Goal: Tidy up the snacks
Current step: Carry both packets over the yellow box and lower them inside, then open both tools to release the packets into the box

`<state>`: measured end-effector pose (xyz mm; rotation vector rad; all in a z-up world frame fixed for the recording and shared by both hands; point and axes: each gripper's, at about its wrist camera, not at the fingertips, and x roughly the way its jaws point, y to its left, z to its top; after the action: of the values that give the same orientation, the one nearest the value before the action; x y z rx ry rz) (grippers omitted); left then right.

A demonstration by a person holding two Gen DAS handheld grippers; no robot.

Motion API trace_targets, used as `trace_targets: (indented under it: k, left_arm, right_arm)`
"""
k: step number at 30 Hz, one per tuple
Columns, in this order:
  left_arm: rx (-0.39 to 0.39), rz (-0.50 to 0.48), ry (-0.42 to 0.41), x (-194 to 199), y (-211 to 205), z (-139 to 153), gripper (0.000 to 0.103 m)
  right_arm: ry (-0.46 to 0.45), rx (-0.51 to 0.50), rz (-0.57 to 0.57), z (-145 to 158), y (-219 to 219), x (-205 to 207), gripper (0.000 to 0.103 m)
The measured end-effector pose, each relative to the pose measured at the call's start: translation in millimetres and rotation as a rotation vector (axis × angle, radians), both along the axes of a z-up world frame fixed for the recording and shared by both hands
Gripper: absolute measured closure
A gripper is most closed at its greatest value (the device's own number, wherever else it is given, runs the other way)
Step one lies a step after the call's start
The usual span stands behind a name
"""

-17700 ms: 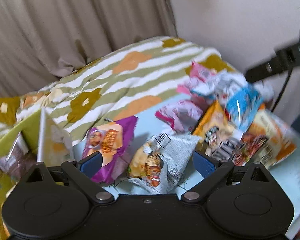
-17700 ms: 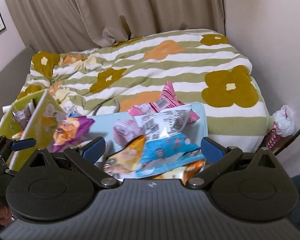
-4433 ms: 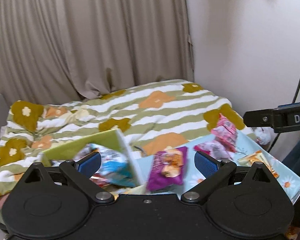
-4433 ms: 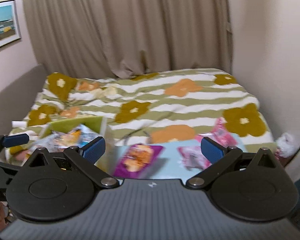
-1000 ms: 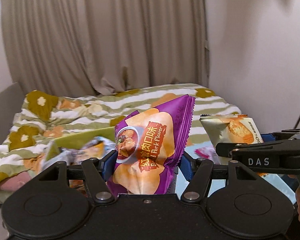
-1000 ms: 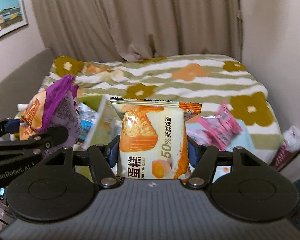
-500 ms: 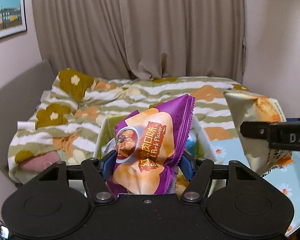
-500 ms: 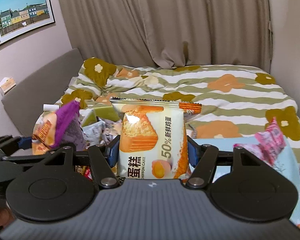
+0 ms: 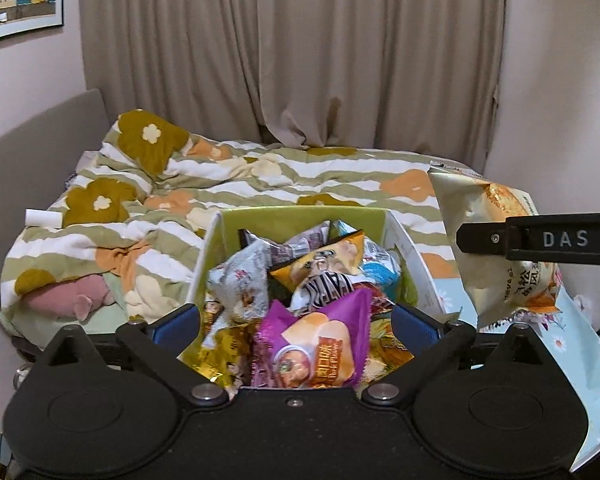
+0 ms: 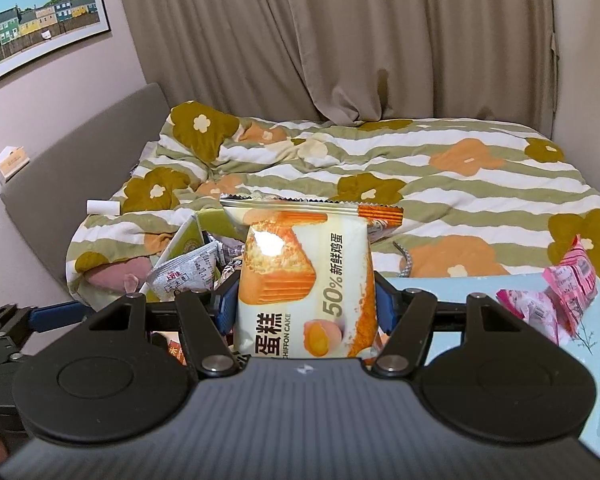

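Over box (image 9: 300, 216), purple packet (image 9: 316, 344), left-view only

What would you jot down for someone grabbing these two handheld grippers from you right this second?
Left gripper: open, over the green box, with the purple pork-flavour packet lying on top of the pile inside.
Right gripper: shut on the chiffon cake packet, held upright just right of the box.
Done: most snacks are in the box.
Left: drop the cake packet in, then collect the pink packets from the light blue daisy cloth.
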<state>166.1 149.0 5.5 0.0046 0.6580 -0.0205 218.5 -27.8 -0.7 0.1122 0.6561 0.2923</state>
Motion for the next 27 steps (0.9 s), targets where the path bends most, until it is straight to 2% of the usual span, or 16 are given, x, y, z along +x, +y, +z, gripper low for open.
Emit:
trace_targets:
  k: [12, 15, 22, 27]
  left_arm:
    - [0.019, 0.066, 0.005, 19.0, 12.7, 2.9, 0.0]
    - [0.027, 0.067, 0.023, 23.2, 12.7, -1.7, 0.0]
    - [0.03, 0.065, 0.054, 24.6, 12.5, -14.6, 0.0]
    - [0.035, 0.055, 0.054, 21.5, 11.3, -14.9, 0.0]
  right_arm:
    - [0.053, 0.068, 0.065, -9.4, 10.2, 52.5, 0.021]
    - [0.064, 0.098, 0.067, -17.7, 14.6, 64.6, 0.0]
    - [0.069, 0.08, 0.085, -31.1, 17.2, 62.7, 0.0]
    - [0.059, 0.068, 0.087, -29.6, 17.4, 53.5, 0.0]
